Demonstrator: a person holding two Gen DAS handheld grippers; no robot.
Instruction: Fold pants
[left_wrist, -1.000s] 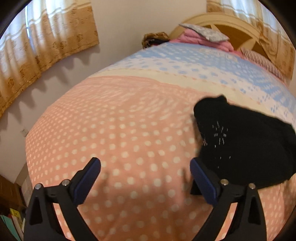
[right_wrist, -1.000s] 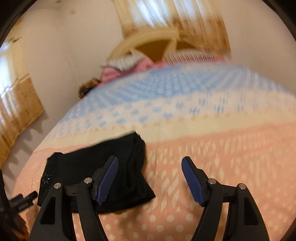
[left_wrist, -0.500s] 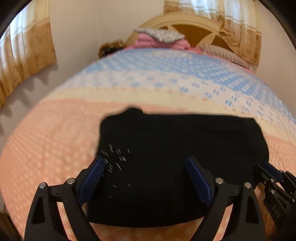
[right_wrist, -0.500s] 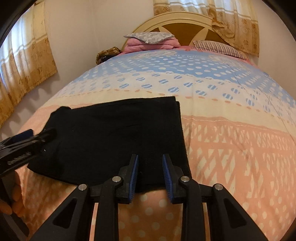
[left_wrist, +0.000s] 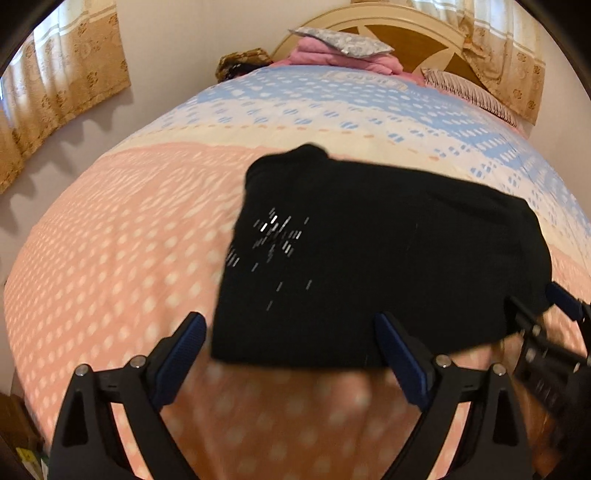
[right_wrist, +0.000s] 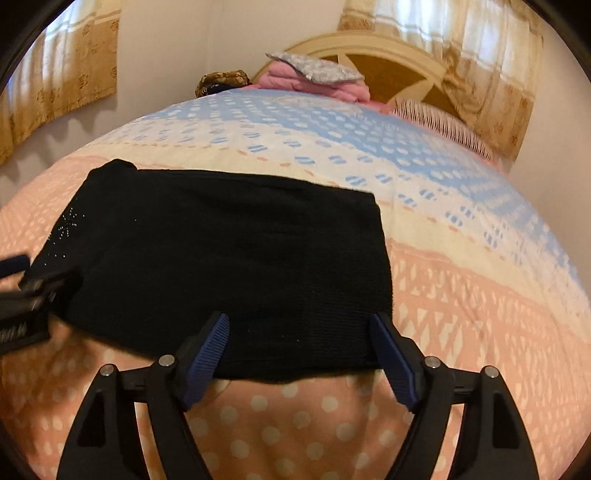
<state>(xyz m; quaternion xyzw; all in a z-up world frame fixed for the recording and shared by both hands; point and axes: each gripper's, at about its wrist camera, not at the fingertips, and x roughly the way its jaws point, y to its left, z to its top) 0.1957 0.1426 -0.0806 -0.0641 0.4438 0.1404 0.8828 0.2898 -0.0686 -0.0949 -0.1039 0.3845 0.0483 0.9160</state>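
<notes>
Black pants (left_wrist: 373, 258), folded into a flat rectangle with a small sparkly motif near the left end, lie on the pink part of the bedspread. They also show in the right wrist view (right_wrist: 229, 266). My left gripper (left_wrist: 291, 354) is open and empty, hovering at the pants' near left edge. My right gripper (right_wrist: 299, 354) is open and empty over the near right edge. Each gripper appears at the edge of the other's view.
The bed (right_wrist: 480, 295) has a dotted pink, cream and blue cover. Pink folded bedding with a grey pillow (right_wrist: 314, 70) and a striped pillow (right_wrist: 439, 122) lie by the headboard. Curtains (left_wrist: 62, 77) hang on the left wall.
My right gripper has opened from nearly shut and drawn back a little. My left gripper has shifted left, so the pants now lie to the right in its view.
</notes>
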